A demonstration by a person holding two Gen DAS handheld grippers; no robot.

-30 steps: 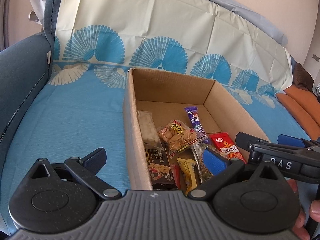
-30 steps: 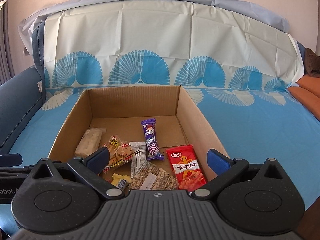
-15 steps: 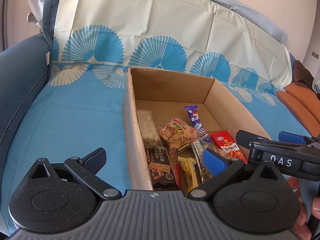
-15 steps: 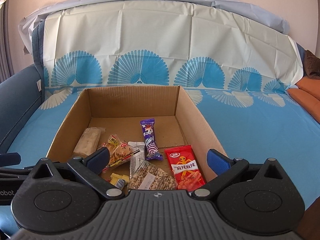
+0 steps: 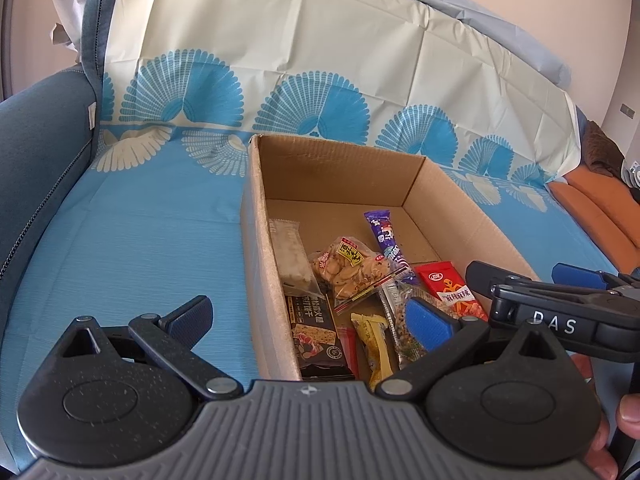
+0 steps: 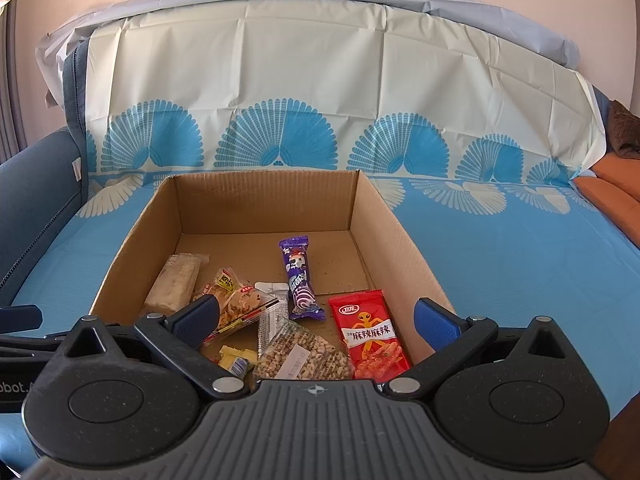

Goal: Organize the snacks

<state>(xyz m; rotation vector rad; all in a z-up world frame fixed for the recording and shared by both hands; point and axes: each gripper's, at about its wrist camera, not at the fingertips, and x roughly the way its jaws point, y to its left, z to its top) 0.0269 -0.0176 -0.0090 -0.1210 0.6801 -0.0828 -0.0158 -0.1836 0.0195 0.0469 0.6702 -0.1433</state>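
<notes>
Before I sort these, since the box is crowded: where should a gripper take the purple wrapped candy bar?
Grip the purple wrapped candy bar across its narrow middle, coming from above. It lies flat and lengthwise on the cardboard box floor, its far half free of other packets.

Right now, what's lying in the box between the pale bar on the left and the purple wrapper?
In the right wrist view, a clear bag of crackers lies between the pale bar and the purple wrapper, on the cardboard box floor.

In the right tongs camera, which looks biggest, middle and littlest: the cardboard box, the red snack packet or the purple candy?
1. cardboard box, by far the biggest.
2. red snack packet.
3. purple candy.
The red packet lies nearer the camera, so its lead over the purple one is unsure.
</notes>
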